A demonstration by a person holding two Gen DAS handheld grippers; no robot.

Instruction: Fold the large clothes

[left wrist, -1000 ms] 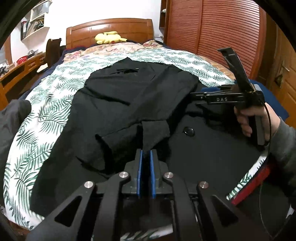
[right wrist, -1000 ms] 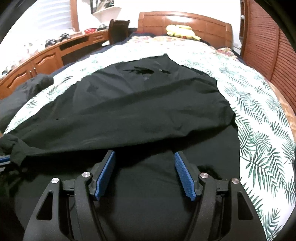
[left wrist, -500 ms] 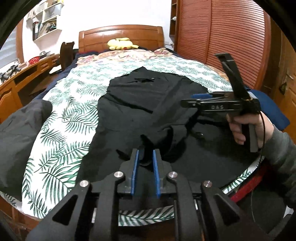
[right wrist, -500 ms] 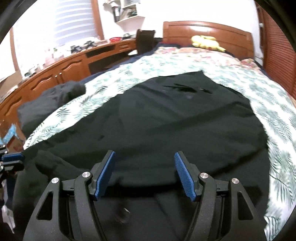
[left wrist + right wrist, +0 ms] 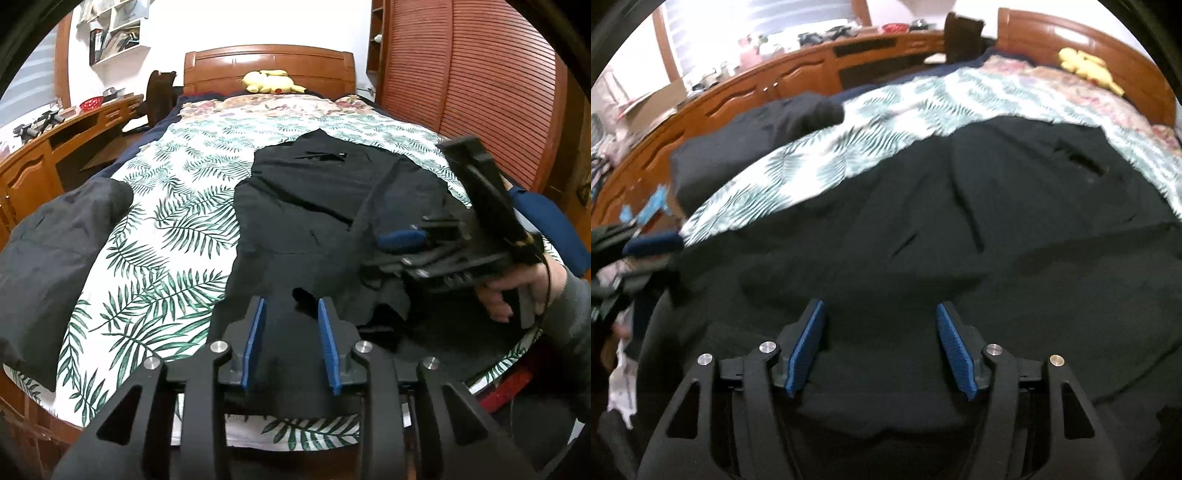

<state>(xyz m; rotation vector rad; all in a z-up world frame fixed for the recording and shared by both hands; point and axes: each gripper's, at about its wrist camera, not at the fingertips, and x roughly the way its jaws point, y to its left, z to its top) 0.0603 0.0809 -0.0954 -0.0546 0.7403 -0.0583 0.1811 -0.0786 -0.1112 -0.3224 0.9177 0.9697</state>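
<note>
So far we have the large black cloth garment (image 5: 332, 206) lying mid-frame on the leaf-printed bedspread (image 5: 177, 229), one sleeve drawn inward. Our left gripper (image 5: 290, 321) is opening, nothing pinched; our right gripper (image 5: 881, 332), spread, narrows slightly over cloth. Most folds remain.

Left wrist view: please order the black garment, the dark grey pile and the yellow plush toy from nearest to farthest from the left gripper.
1. black garment, directly ahead of the left gripper.
2. dark grey pile, at the bed's left edge.
3. yellow plush toy, by the headboard.
</note>
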